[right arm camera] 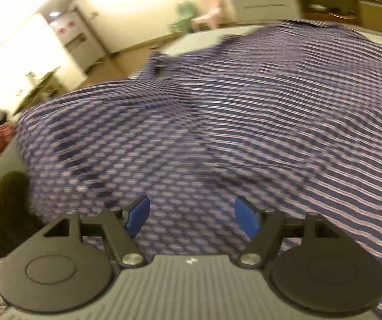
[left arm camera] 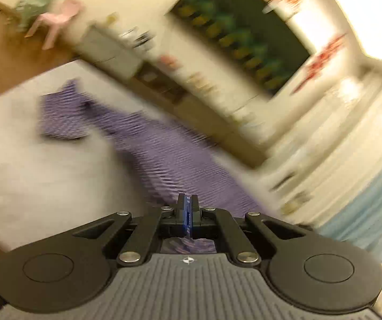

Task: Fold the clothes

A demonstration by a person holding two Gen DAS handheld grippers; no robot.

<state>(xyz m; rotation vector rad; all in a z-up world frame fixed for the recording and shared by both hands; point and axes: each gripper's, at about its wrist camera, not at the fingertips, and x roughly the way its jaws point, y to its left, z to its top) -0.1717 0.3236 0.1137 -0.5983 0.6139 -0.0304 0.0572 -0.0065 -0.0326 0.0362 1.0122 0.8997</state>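
L gripper (left arm camera: 188, 208) pinched closed, tilted; R gripper (right arm camera: 192, 214) fingers spread wide.

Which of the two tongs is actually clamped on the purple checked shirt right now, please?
The left tongs: their blue pads are pressed together with purple checked shirt fabric pinched between them. The right tongs stand wide open above the shirt, gripping nothing.

No readable text, labels, brands or numbers in either view; heavy motion blur throughout.
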